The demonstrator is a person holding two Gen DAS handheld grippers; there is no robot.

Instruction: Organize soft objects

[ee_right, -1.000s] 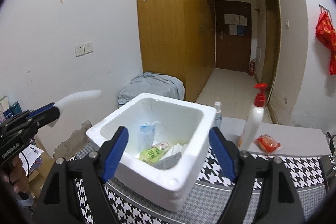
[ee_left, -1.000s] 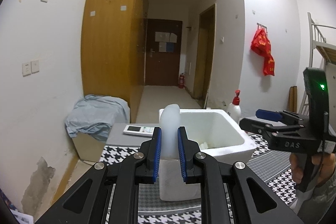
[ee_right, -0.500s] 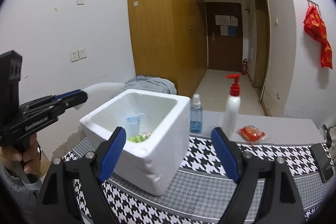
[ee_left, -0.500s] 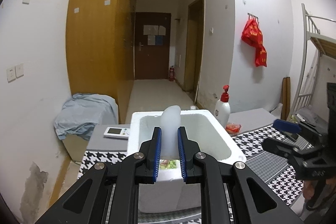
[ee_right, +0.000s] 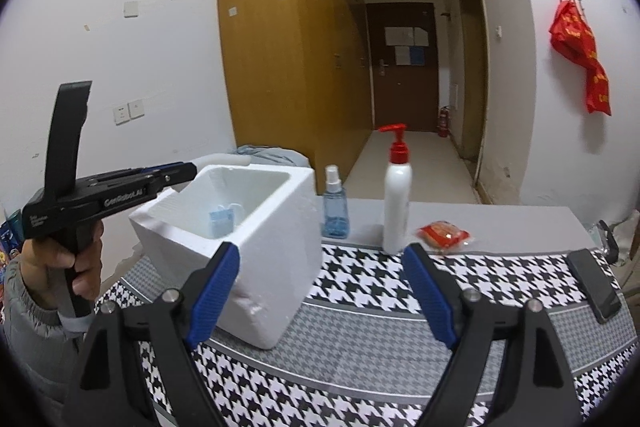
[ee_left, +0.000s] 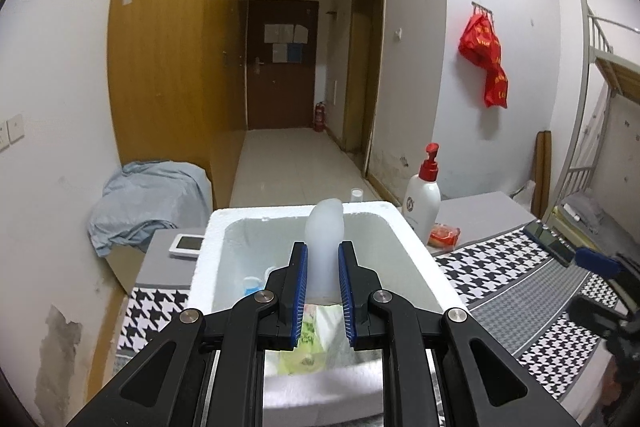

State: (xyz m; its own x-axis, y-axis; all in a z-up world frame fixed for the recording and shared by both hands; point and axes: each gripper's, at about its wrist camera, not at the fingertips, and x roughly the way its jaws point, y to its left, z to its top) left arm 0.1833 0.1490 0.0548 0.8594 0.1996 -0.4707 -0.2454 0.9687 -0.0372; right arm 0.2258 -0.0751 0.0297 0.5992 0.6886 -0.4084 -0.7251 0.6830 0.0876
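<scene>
My left gripper [ee_left: 322, 267] is shut on a pale, soft translucent white object [ee_left: 324, 235] and holds it over the open white foam box [ee_left: 208, 243]. In the right wrist view the left gripper [ee_right: 192, 169] reaches over the box [ee_right: 280, 251] rim, with the soft object [ee_right: 224, 159] sticking out past its tips. Inside the box lie a blue item [ee_right: 222, 221] and a green packet [ee_left: 308, 331]. My right gripper [ee_right: 320, 291] is open and empty, to the right of the box above the houndstooth cloth [ee_right: 400, 347].
A white pump bottle [ee_right: 396, 203], a blue spray bottle [ee_right: 334, 207] and a red packet [ee_right: 442, 233] stand behind the box. A phone [ee_right: 594, 285] lies at the right. A remote [ee_left: 186, 245] sits left of the box. A grey cloth pile [ee_left: 148, 195] lies beyond.
My left gripper has moved forward and over the box with the soft object held in it. My right gripper has drawn back to the right, still open.
</scene>
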